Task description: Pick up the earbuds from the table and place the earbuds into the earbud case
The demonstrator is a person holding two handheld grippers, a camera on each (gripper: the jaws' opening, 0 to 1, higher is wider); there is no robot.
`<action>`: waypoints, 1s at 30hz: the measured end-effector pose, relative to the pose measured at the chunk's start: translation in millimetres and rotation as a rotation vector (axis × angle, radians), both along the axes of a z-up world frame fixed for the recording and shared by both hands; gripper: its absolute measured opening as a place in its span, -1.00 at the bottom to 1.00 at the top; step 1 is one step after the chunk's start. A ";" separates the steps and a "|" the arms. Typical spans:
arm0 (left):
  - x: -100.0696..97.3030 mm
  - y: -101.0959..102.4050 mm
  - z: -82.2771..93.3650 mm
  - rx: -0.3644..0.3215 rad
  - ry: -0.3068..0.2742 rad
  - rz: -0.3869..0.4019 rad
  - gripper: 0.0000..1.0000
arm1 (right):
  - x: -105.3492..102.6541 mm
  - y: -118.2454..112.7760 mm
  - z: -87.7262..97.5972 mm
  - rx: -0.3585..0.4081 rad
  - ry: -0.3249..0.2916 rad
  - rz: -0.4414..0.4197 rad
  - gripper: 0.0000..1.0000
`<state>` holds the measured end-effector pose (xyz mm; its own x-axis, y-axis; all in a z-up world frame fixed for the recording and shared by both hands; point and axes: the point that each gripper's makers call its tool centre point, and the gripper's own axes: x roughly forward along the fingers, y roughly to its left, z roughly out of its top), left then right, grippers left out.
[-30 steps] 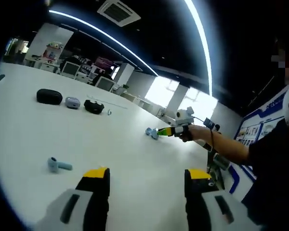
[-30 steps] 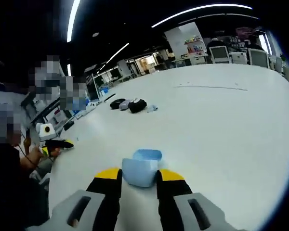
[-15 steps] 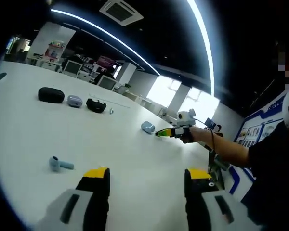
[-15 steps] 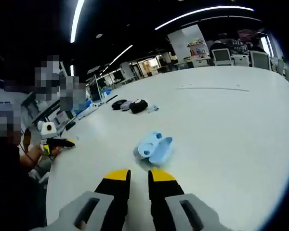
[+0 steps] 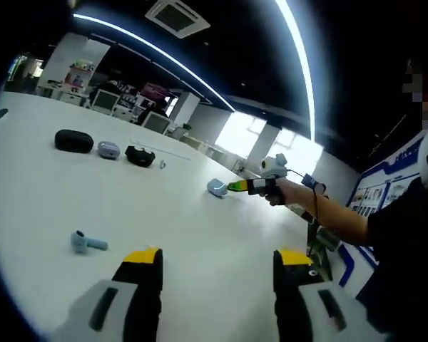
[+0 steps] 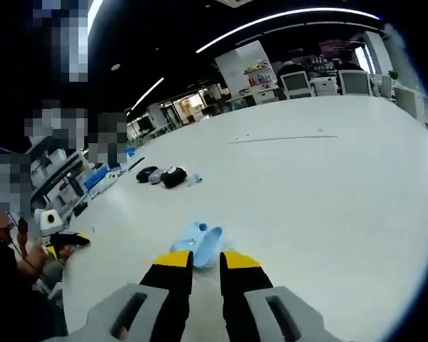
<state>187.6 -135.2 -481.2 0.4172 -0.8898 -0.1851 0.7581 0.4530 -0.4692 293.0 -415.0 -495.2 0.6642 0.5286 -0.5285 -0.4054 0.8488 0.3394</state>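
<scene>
While both my grippers hang over the white table [image 5: 71, 192], here's the state:

Left gripper [image 5: 217, 285]: my jaws stand wide apart, nothing between them, bare tabletop in the gap.

Right gripper [image 6: 206, 274]: my jaws are nearly together with a thin gap, gripping nothing; in the left gripper view I see it out to the right, held in my hand [image 5: 274, 191], tips pointing at the case.

Pale blue open earbud case [image 6: 198, 244]: lying on the table just past my right jaw tips, lid open; whether it touches the tips I can't tell. In the left gripper view it sits just beside the right gripper's tips.

Light blue stemmed earbud [image 5: 87, 244]: on the table to the left of my left jaws, apart from them and well apart from the case.

Far items: black oval case [image 5: 73, 141], small lilac-grey case [image 5: 108, 149], black round open case [image 5: 139, 155], in a row across the table.
</scene>
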 end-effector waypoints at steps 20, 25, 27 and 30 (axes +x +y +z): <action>-2.6 -1.7 2.0 -0.014 -0.009 -0.028 0.27 | 10.7 13.6 -8.8 -0.439 0.001 0.125 -0.95; -2.7 -1.8 2.4 -0.016 -0.009 -0.031 0.27 | 9.3 21.4 7.3 -0.636 -0.146 0.181 -0.96; -2.7 -2.2 2.3 -0.013 -0.013 -0.033 0.27 | 7.2 29.2 13.0 -0.699 -0.215 0.220 -0.96; -4.4 -3.7 2.1 -0.005 -0.023 -0.043 0.27 | -1.2 45.7 20.6 -0.774 -0.307 0.272 -0.97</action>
<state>183.2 -139.0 -479.1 0.3831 -0.9077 -0.1713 0.7871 0.4178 -0.4538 291.8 -369.3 -474.5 0.7391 0.2563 -0.6230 -0.6062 0.6564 -0.4491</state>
